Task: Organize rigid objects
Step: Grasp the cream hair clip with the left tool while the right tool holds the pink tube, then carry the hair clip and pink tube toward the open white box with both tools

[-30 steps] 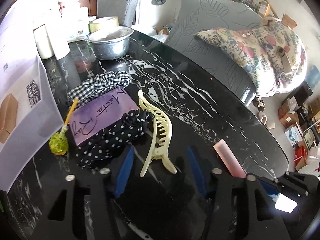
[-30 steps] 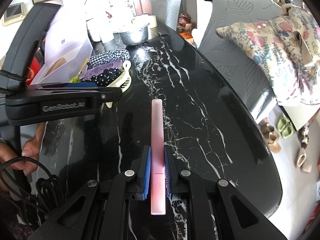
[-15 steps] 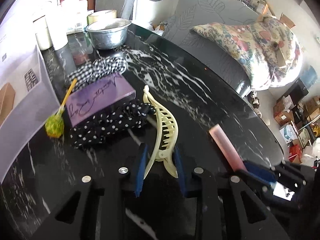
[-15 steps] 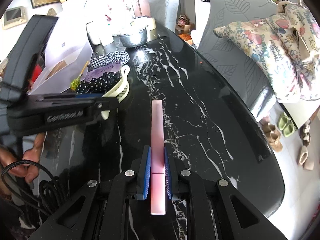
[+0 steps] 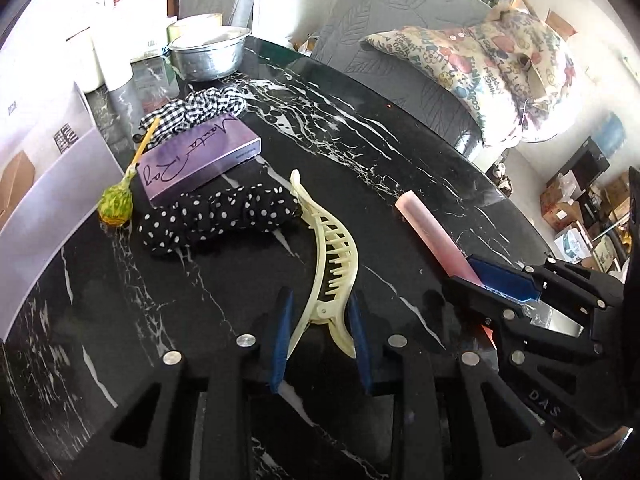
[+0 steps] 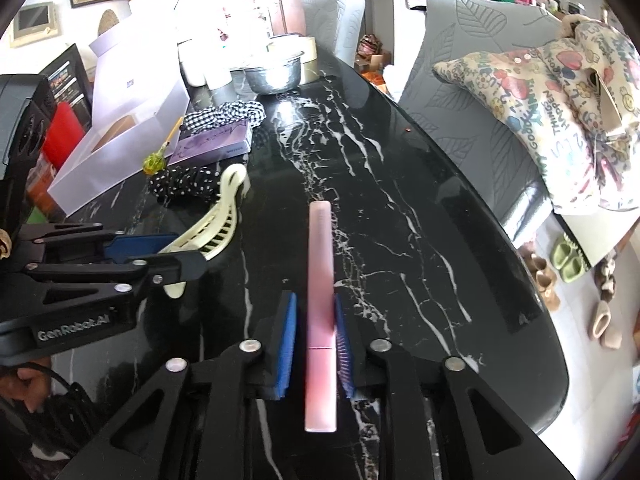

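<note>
A cream claw hair clip (image 5: 332,240) lies on the black marble table (image 5: 400,152), its tip beside a polka-dot scrunchie (image 5: 216,216). My left gripper (image 5: 320,300) is shut on the clip's handle end, with both blue pads against it. It also shows at the left of the right wrist view as the left gripper (image 6: 176,256) on the clip (image 6: 224,216). A long pink bar (image 6: 319,248) lies flat between the jaws of my right gripper (image 6: 315,300). Those jaws are opening, and a gap shows at the left pad. The left wrist view shows the right gripper (image 5: 480,280) and the bar (image 5: 424,228).
Behind the scrunchie are a purple box (image 5: 196,156), a checked scrunchie (image 5: 200,106), a green lollipop (image 5: 116,204) and a metal bowl (image 5: 208,54). A translucent white box (image 5: 48,184) stands at the left edge. Grey chairs (image 5: 400,20) and a printed cushion (image 5: 500,68) line the far side.
My left jaws came forward around the hair clip's handle and closed on it. My right jaws have parted a little from the pink bar, which stays in place.
</note>
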`<act>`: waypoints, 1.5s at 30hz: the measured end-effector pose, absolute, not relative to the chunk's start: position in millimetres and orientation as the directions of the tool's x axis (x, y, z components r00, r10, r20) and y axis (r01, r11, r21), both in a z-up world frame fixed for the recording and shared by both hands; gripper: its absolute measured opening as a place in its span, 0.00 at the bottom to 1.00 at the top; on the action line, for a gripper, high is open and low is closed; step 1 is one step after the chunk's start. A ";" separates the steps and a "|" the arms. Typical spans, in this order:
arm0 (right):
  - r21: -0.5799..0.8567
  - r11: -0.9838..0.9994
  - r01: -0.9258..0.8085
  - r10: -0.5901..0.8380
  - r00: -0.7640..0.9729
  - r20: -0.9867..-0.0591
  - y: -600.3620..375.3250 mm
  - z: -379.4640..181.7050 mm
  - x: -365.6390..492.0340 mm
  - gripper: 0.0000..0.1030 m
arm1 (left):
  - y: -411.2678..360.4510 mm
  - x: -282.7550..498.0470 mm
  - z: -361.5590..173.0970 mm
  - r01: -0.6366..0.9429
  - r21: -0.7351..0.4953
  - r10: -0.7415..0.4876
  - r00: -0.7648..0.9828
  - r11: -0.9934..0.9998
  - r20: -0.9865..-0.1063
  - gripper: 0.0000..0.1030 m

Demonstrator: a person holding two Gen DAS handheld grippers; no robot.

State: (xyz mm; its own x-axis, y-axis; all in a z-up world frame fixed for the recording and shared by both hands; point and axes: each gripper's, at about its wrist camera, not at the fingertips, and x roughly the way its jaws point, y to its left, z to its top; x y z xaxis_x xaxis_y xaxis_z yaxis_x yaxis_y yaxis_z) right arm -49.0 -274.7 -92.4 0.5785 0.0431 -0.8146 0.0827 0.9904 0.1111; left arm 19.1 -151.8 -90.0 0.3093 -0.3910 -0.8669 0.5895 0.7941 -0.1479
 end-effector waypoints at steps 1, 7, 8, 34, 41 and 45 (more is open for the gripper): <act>0.108 0.991 0.084 0.040 0.578 -0.815 -274.0 -92.4 -48.8 0.22 | -153.7 18.8 -90.1 0.594 -0.136 -0.386 0.317 0.793 -0.867 0.27; 0.080 0.993 0.081 0.018 0.584 -0.812 -269.9 -92.9 -49.9 0.22 | -165.2 11.5 -91.7 0.646 -0.036 -0.353 0.369 0.763 -0.860 0.27; 0.066 0.995 0.074 0.010 0.585 -0.811 -268.2 -93.3 -49.8 0.22 | -165.6 10.5 -91.9 0.649 -0.038 -0.361 0.372 0.760 -0.855 0.27; 0.087 0.995 0.039 0.046 0.605 -0.795 -246.7 -82.8 -60.6 0.13 | -123.1 -3.4 -74.3 0.569 -0.154 -0.425 0.382 0.808 -0.820 0.22; 0.089 0.996 0.005 0.067 0.618 -0.783 -234.8 -77.2 -65.0 0.13 | -102.6 -10.9 -67.8 0.531 -0.170 -0.429 0.414 0.830 -0.803 0.19; 0.092 0.996 -0.017 0.083 0.623 -0.778 -227.7 -74.0 -68.5 0.13 | -90.3 -18.2 -58.4 0.513 -0.163 -0.424 0.446 0.843 -0.788 0.19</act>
